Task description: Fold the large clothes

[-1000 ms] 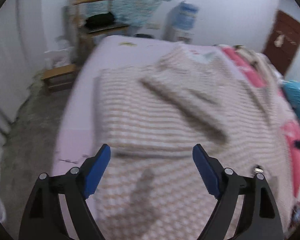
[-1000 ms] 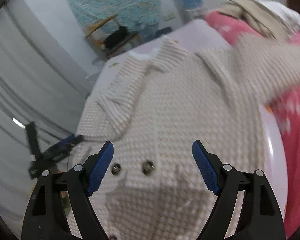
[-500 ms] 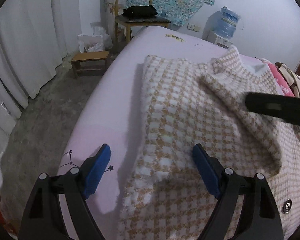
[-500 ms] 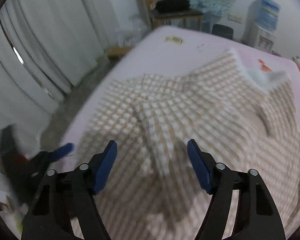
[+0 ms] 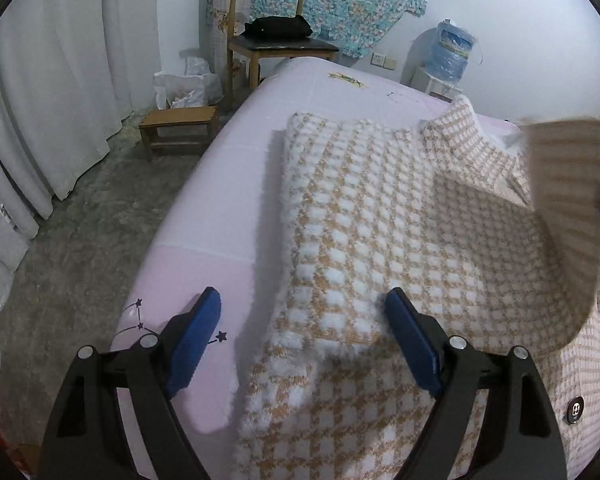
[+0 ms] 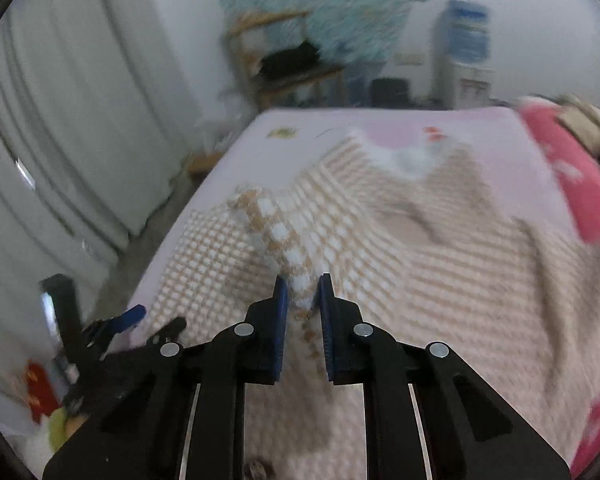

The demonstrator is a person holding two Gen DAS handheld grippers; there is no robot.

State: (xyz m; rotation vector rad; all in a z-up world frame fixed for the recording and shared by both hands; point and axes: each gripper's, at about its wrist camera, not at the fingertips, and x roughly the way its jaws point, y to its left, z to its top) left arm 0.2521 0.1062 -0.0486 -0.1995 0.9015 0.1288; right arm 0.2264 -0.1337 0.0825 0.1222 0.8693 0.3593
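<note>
Right claw (image 6: 303, 296) has just pinched shut on a sleeve of the fuzzy tan-and-white checked knit cardigan (image 5: 380, 216), while the open left claw (image 5: 304, 336) straddles its lower-left edge, nearer the hem.

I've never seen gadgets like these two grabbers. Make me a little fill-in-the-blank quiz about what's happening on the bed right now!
1. The right gripper is shut on a fold of the checked ____.
2. The left gripper hangs ____ over the coat's edge, gripping nothing.
3. The coat lies on a pale ____ bedsheet.
4. On the wooden chair behind the bed rests a ____ bag.

Missing words: coat; open; pink; black
</note>
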